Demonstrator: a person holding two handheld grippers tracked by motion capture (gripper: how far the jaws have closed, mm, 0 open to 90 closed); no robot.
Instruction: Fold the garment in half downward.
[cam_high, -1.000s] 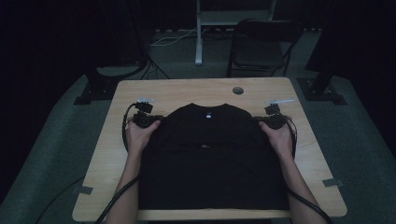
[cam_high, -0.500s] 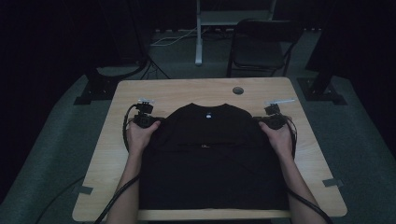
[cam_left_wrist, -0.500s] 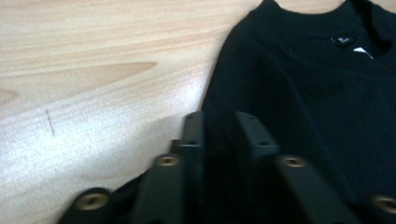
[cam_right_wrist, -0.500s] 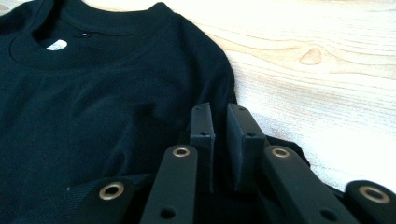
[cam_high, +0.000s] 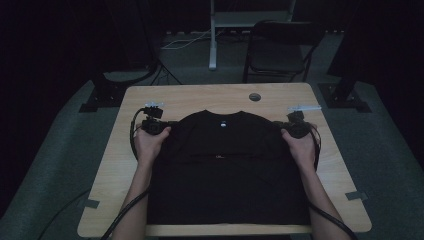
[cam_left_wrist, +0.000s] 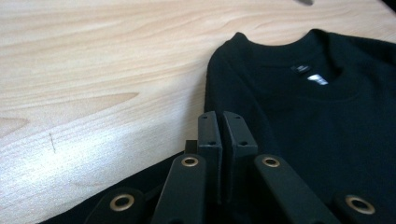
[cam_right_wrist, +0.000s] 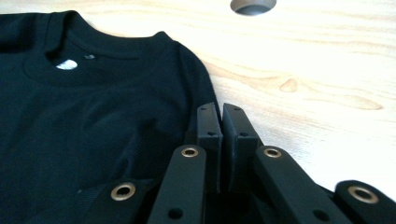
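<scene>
A black T-shirt (cam_high: 225, 175) lies flat on the wooden table (cam_high: 200, 97), collar towards the far edge, with a white label (cam_high: 223, 124) inside the neck. My left gripper (cam_high: 170, 126) is at the shirt's left shoulder. In the left gripper view its jaws (cam_left_wrist: 219, 116) have just been closing and now stand together on the edge of the shirt (cam_left_wrist: 327, 130). My right gripper (cam_high: 281, 127) is at the right shoulder. Its jaws (cam_right_wrist: 220, 109) have also just closed, pinching the edge of the shirt (cam_right_wrist: 93, 116).
A round cable hole (cam_high: 255, 96) sits in the table near the far edge, beyond the collar. Tape strips (cam_high: 356, 195) mark the near corners. A dark chair (cam_high: 280, 45) and a desk leg (cam_high: 213, 35) stand past the table. Bare wood flanks both grippers.
</scene>
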